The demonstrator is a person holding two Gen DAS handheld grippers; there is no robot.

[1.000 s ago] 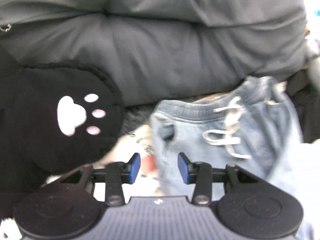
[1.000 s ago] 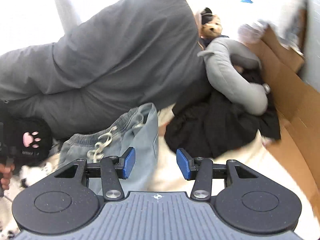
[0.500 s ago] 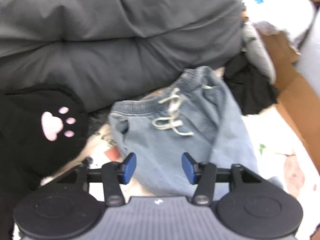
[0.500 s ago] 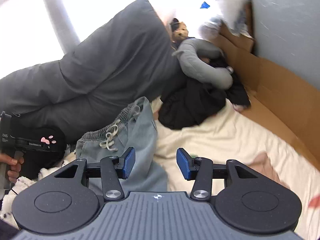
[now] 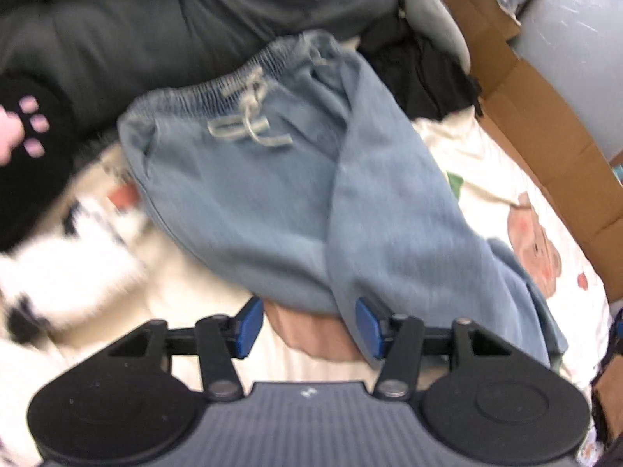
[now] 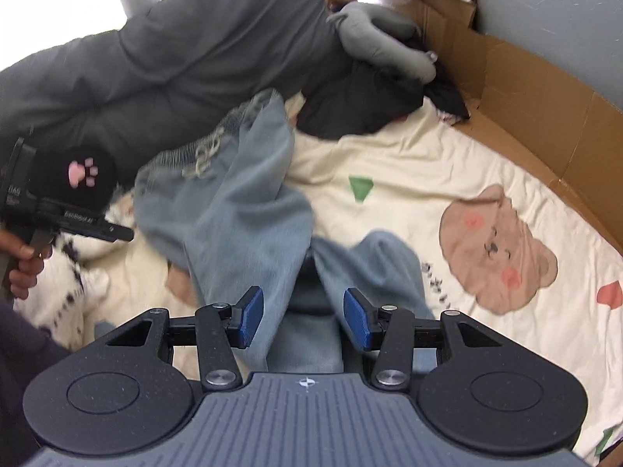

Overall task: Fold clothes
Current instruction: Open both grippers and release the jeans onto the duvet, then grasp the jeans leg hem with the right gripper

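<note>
Closest to me, my right gripper (image 6: 298, 318) stands with its blue pads spread wide and nothing pinched between them; the lower ends of the blue sweatpants (image 6: 233, 210) lie directly under and between the fingers, bunched into two humps. My left gripper (image 5: 307, 327) is likewise spread apart and holding nothing, its pads poised at the near hem of the same sweatpants (image 5: 272, 179), one pad at the cloth's edge and the other over the bare sheet. In the right wrist view I can see the left gripper from the side (image 6: 97, 227), with a hand (image 6: 23, 260) around its handle at the left edge. The sweatpants lie on the cream bedsheet (image 6: 409, 167), which is printed with a brown bear (image 6: 494, 249) and a green triangle (image 6: 361, 188); they run from my grippers away toward the far side, with one leg folded over the other. Their elastic waistband and pale drawstring (image 5: 249, 124) sit at the far end, touching the dark grey duvet (image 6: 175, 50). Left of the waistband is a black cushion with a pink paw print (image 6: 83, 173), and beside it something white and fluffy with dark marks (image 6: 66, 272). To the right of the waistband lies a black garment (image 6: 362, 105) with a grey plush thing (image 6: 381, 43) above it. Brown cardboard (image 6: 518, 89) lines the bed's far right edge against a pale grey wall (image 6: 553, 7).
</note>
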